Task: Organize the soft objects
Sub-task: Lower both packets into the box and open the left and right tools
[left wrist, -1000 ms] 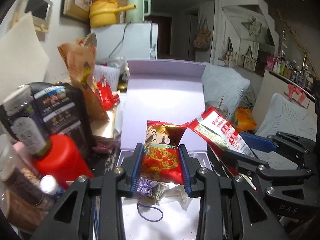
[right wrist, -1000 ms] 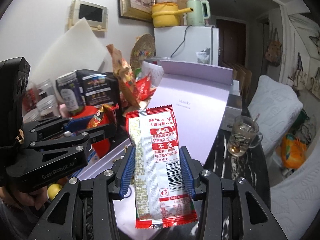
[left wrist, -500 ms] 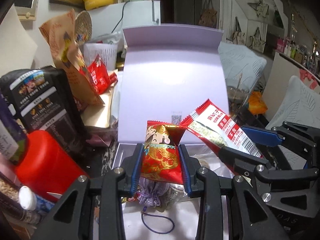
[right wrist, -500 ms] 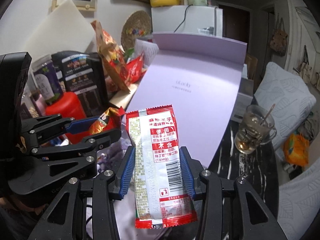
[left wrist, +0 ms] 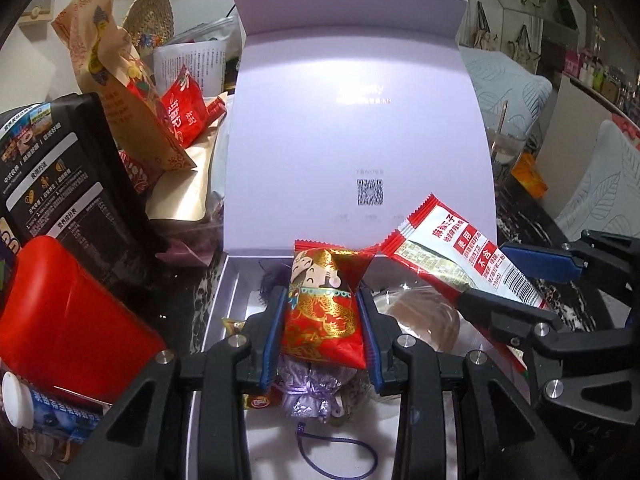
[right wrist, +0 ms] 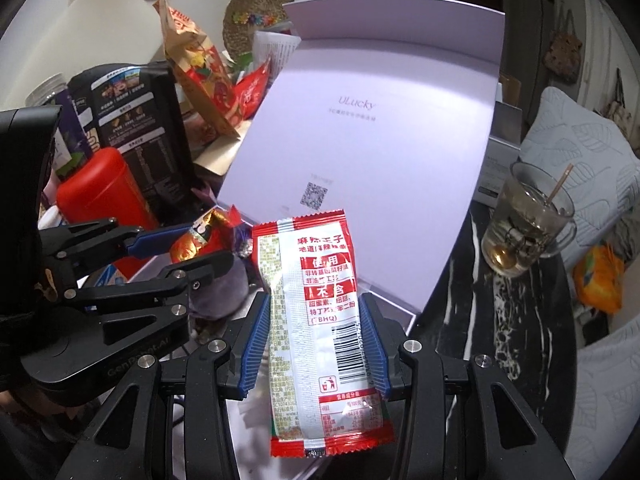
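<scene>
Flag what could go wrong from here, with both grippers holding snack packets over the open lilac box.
The left gripper and right gripper work close together above the box, so they could collide. The purple pouch and a clear wrapped item already lie inside, so dropped packets may pile unevenly. The glass mug stands beside the box, within knocking range of the right gripper.

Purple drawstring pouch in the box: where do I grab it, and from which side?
Probably the cinched neck of the purple pouch, where the cord trails out, coming from above on the near side. That is its narrowest part; the red packet in the left claw covers the rest.
</scene>
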Tool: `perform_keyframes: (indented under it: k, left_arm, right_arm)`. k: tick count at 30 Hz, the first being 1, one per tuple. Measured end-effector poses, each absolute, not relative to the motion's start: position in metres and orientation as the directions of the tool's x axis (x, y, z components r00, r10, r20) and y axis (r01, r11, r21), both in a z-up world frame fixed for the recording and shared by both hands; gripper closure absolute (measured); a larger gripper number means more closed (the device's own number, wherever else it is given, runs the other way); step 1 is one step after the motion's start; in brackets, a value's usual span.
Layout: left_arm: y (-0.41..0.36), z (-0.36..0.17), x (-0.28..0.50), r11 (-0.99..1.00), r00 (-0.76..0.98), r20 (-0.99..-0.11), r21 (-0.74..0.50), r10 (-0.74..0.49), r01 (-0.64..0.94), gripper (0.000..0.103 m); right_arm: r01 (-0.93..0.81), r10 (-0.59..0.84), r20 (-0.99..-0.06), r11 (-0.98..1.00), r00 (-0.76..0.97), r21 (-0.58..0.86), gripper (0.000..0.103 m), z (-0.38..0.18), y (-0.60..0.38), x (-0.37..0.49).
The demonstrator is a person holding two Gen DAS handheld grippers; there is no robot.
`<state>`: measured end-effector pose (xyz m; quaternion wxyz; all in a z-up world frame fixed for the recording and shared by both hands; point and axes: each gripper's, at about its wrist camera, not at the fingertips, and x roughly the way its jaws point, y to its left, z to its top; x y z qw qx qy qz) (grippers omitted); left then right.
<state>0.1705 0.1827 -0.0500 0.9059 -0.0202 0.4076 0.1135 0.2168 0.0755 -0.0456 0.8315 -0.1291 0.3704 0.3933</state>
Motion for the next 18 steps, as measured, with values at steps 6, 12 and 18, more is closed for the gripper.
perform_keyframes:
  k: [6,12,18]
  left_arm:
    - [0.18,-0.062,0.173,0.974,0.613,-0.764,0.087,0.201,-0.21,0.069]
    - [0.185,-0.07,0.175,0.973,0.589,-0.783,0.089,0.201,-0.213,0.069]
    - [0.182,-0.072,0.176,0.972,0.578,-0.787,0.118,0.215,-0.201,0.069]
  right_arm:
    - [-0.749,0.526,-0.741,0.661,0.416,0.048,0.059,-0.058,0.077,0.218]
    - [-0.745,0.505,-0.749,0.667,0.428,0.025,0.058,-0.063,0.077,0.218]
    - [-0.746,0.471,-0.761,0.666,0.446,-0.026,0.058,-0.071,0.082,0.214]
